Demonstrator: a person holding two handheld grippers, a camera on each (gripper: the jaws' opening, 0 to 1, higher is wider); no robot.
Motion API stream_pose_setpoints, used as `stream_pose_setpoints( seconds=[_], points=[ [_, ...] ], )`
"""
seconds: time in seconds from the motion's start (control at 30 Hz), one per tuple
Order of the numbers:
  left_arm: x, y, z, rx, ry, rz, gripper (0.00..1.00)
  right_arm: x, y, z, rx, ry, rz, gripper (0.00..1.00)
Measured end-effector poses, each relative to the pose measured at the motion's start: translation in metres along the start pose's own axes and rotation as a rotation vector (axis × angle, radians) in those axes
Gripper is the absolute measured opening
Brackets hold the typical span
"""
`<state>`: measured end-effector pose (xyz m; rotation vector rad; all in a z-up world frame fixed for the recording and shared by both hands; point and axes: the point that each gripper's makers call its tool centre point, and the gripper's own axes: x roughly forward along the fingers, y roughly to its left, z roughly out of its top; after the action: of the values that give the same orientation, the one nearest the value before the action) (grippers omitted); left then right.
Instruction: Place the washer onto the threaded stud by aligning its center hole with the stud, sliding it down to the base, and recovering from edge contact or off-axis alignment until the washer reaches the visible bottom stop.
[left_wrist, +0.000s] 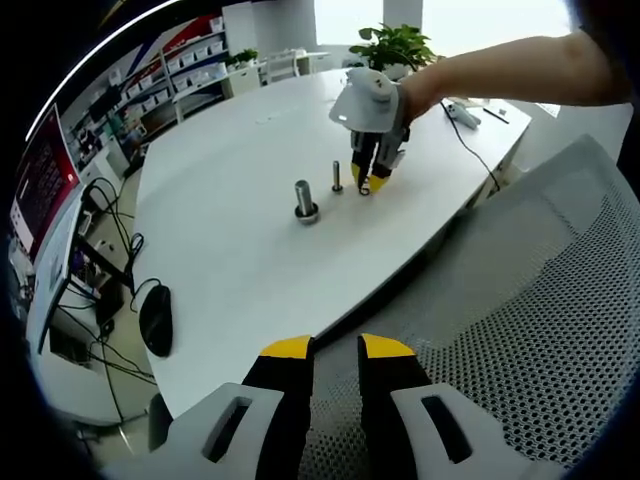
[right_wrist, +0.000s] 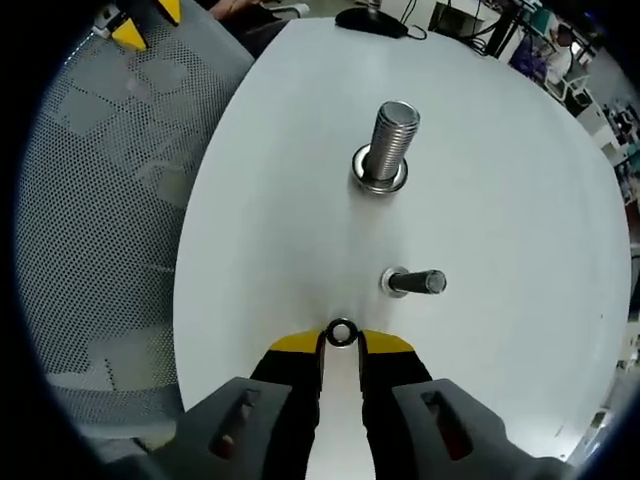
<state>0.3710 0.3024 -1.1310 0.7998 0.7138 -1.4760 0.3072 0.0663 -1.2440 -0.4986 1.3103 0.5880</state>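
A: The right hand-held gripper (right_wrist: 340, 345) has its yellow-tipped jaws drawn close, pinching the small washer (right_wrist: 340, 332) by its edge at the very tips. The ring stands up between them, its center hole facing the camera.

B: And where does that put the washer against the studs?

A: In the right gripper view it hangs just above the white surface (right_wrist: 520, 200), near the small threaded stud (right_wrist: 418, 282) but apart from it, not over it. The large threaded stud (right_wrist: 388, 145), with a wide collar at its base, stands farther off along the same line.

B: What does the left gripper view give?

A: The left hand-held gripper (left_wrist: 335, 350) is held low at the surface edge (left_wrist: 240, 290), over a grey mesh chair (left_wrist: 540, 300). Its jaws are a narrow gap apart with nothing between them. Across the surface the right hand-held gripper (left_wrist: 371, 180) points down beside the small stud (left_wrist: 337, 177), a person's hand (left_wrist: 415, 95) holding it; the washer (left_wrist: 365, 186) shows there only as a tiny glint. The large stud (left_wrist: 305, 200) stands closer to the camera.

B: Anything else around?

A: A black computer mouse (left_wrist: 155, 318) near the surface edge, a potted plant (left_wrist: 395, 45) at the far side, and cables trailing below.
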Motion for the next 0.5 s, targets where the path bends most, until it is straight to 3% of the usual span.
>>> stream_pose_setpoints(
  seconds=[0.2,0.43,0.5],
  points=[
    [0.0001,0.0004,-0.0005,-0.002,0.001,0.000,0.15,-0.0001,-0.0023,0.0038,-0.002,0.033,-0.013,0.14],
    [0.0000,0.0002,-0.0001,-0.001,0.001,0.000,0.15,0.0011,-0.0036,0.0015,0.006,0.020,-0.018,0.14],
    [0.0000,0.0000,-0.0001,-0.001,0.001,0.000,0.15,-0.0030,-0.0035,0.0044,0.062,0.000,-0.016,0.14]
  ],
)
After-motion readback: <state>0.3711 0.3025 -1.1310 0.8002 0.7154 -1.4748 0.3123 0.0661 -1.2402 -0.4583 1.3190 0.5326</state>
